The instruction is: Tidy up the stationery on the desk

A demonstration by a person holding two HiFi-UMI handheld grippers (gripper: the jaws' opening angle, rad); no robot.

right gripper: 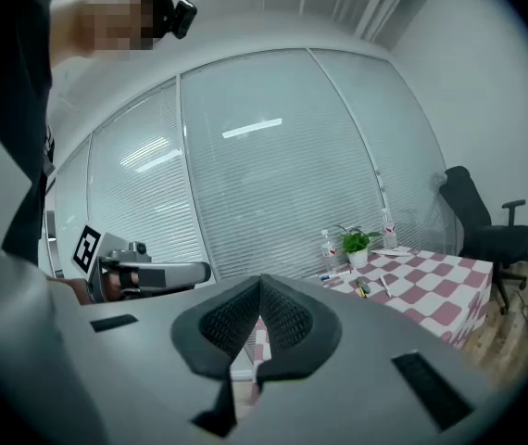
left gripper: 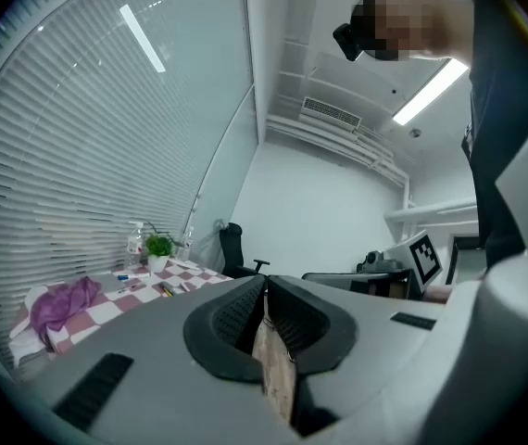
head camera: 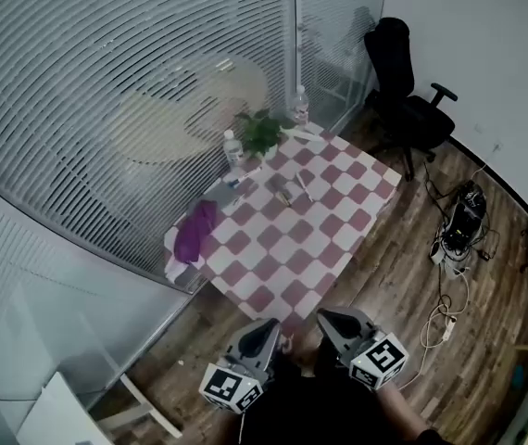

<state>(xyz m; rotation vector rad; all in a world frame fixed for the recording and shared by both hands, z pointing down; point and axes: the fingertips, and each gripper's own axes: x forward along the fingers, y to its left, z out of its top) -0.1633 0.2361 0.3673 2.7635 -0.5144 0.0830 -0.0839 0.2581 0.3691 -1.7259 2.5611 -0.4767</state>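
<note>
The desk (head camera: 333, 248) wears a red-and-white checked cloth. Its stationery lies near the far side: a few pens and markers (head camera: 287, 193), a white pen (head camera: 303, 185) and a small blue item (head camera: 232, 184). Both grippers hang off the desk's near corner, level and apart from everything. My left gripper (head camera: 271, 326) is shut with nothing in it, its pads (left gripper: 245, 318) meeting at the tip. My right gripper (head camera: 324, 317) is shut too and empty, its pads (right gripper: 278, 318) pressed together. The pens (right gripper: 366, 288) show small and far in the right gripper view.
On the desk are a crumpled purple cloth (head camera: 194, 230), a potted plant (head camera: 262, 135) and two water bottles (head camera: 232, 146) (head camera: 301, 105). A blind-covered glass wall runs along the left. A black office chair (head camera: 403, 100) stands beyond the desk; cables and a power strip (head camera: 454, 239) lie on the floor at right.
</note>
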